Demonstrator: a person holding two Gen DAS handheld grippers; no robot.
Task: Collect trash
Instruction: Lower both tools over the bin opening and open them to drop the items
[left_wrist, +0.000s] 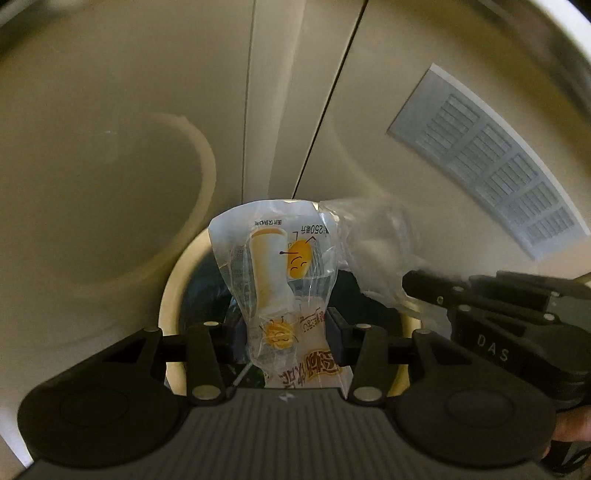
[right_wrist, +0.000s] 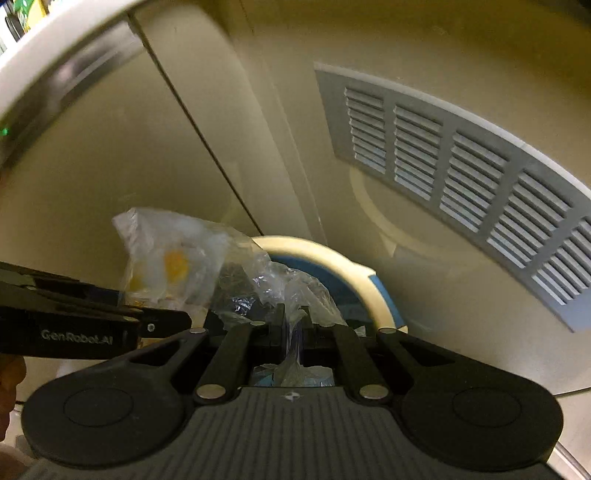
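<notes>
Bin (left_wrist: 173, 295) below wrapper (left_wrist: 273, 266) (clamped)

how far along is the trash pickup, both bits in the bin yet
Not yet. Done: both pieces are picked up. In hand: the left gripper is shut on the printed wrapper, the right gripper on clear crumpled plastic, both above the round bin. Left: release them into it.
</notes>
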